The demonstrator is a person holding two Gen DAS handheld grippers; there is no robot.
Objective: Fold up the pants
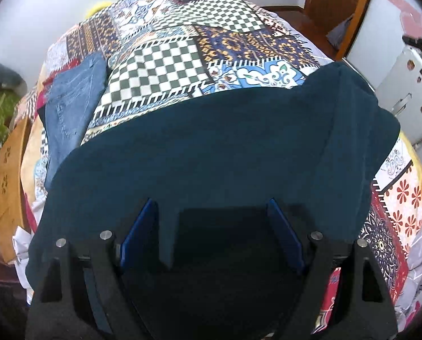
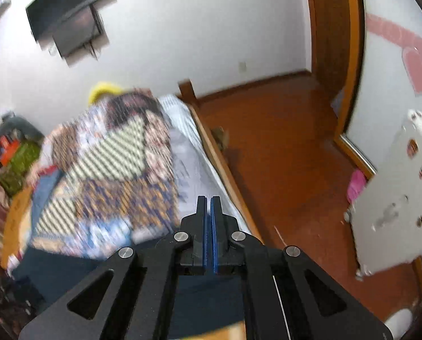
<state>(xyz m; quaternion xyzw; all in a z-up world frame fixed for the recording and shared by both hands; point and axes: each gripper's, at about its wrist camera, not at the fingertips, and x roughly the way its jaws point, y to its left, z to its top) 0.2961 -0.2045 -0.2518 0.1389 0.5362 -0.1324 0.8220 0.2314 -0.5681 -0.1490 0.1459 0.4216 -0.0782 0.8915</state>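
A patchwork bedspread (image 1: 182, 56) covers the bed, and folded blue jeans (image 1: 69, 104) lie on it at about ten o'clock in the left wrist view, just beside the dark teal pants (image 1: 211, 147). A white appliance (image 1: 406, 90) stands at three o'clock past the bed's edge, with a wooden door frame (image 1: 352, 14) at one o'clock. The pants lie spread across the near part of the bed, their long axis running from nine to three o'clock. The left tool (image 1: 211, 226) hangs over them with its fingers apart. The right tool (image 2: 210, 212) has its fingers pressed together with nothing visible between them, pointing toward the wooden floor (image 2: 281, 141) beside the bed; that view is blurred.
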